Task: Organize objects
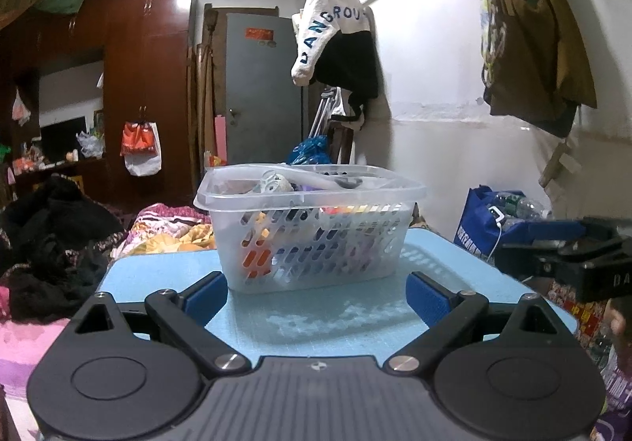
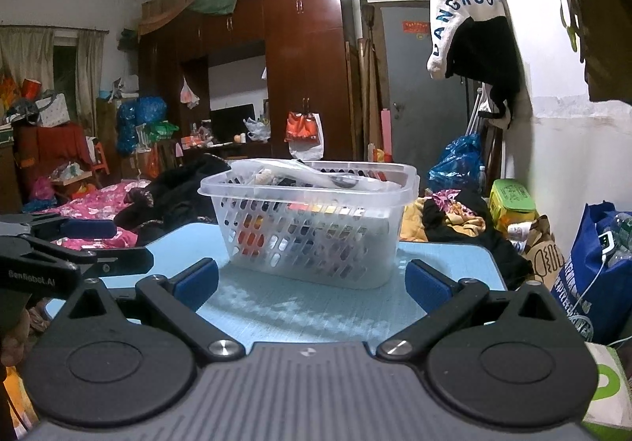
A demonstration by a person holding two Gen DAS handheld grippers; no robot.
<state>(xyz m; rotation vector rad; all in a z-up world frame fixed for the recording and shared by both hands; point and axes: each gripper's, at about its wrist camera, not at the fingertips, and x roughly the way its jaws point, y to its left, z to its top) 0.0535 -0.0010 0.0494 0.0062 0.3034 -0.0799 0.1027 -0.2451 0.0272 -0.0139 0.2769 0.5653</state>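
Basket [image 1: 312,227] just ahead of both wide-spread claws

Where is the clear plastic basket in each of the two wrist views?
Left wrist view: the clear plastic basket stands centre frame on the blue table.
Right wrist view: the basket is again centre frame, turned slightly.
Shared landmark: the white garment lettered "DANGROUS" hanging on the wall.
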